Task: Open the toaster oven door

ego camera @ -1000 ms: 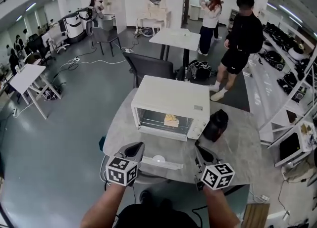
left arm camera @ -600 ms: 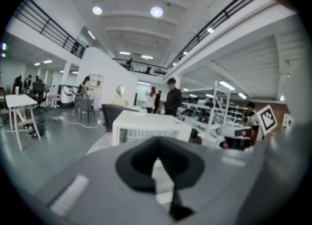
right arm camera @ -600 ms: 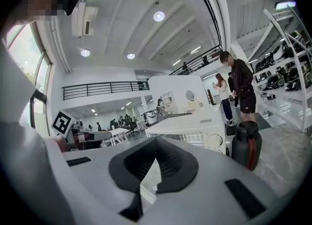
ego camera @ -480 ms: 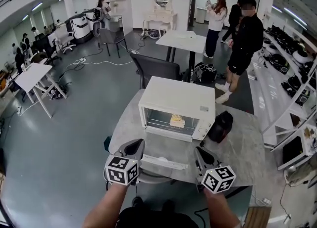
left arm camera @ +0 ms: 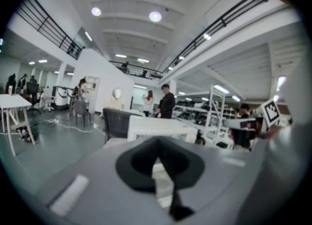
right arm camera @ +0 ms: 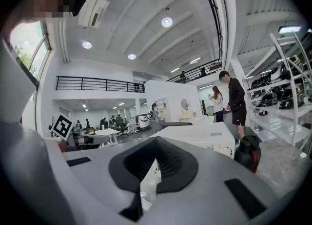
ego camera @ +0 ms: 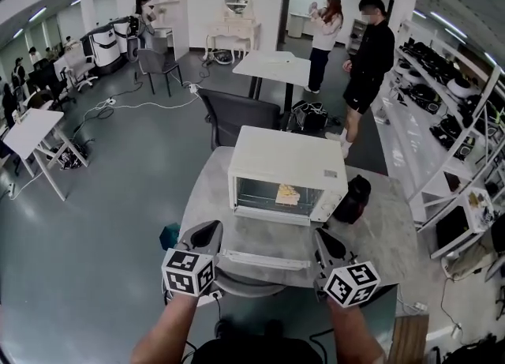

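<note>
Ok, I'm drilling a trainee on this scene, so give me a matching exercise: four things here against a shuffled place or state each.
1 oven door
2 yellowish food
3 dark jug
4 left gripper

A beside the toaster oven
B shut, empty
C folded down, open
D inside the oven

Pairs: 1-C, 2-D, 3-A, 4-B

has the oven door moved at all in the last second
No. The oven door lies flat open in front of the toaster oven, the same as before; only the camera shifted.
</note>
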The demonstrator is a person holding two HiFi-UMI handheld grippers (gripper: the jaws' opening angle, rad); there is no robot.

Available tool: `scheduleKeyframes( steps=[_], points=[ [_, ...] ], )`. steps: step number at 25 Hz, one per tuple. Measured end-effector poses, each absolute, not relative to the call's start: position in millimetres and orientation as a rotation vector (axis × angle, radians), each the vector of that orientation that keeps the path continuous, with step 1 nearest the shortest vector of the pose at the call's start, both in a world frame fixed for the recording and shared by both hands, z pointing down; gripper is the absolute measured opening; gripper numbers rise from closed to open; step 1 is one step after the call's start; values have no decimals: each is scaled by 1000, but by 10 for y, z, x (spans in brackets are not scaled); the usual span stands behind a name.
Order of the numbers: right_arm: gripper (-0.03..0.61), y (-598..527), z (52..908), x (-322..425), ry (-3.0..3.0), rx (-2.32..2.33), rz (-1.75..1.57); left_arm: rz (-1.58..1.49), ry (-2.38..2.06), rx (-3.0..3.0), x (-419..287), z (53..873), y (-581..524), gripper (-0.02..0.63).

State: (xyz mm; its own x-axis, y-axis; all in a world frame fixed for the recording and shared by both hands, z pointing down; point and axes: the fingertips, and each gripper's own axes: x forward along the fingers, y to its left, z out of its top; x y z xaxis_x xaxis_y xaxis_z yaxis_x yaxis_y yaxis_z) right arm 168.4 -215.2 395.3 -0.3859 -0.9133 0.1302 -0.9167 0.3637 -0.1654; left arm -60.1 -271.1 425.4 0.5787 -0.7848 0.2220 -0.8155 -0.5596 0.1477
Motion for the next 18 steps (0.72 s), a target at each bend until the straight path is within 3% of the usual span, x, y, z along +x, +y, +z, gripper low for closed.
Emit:
scheduleKeyframes(
  steps=[7,18],
  points=[
    [-8,-2016,4091,1490,-2504,1782,325,221,-1254,2669,-769,4279,-2704,9],
    [-8,-2090,4042,1989,-2520,1758,299,188,-1353,2618,-532,4294,-2796,8]
  ],
)
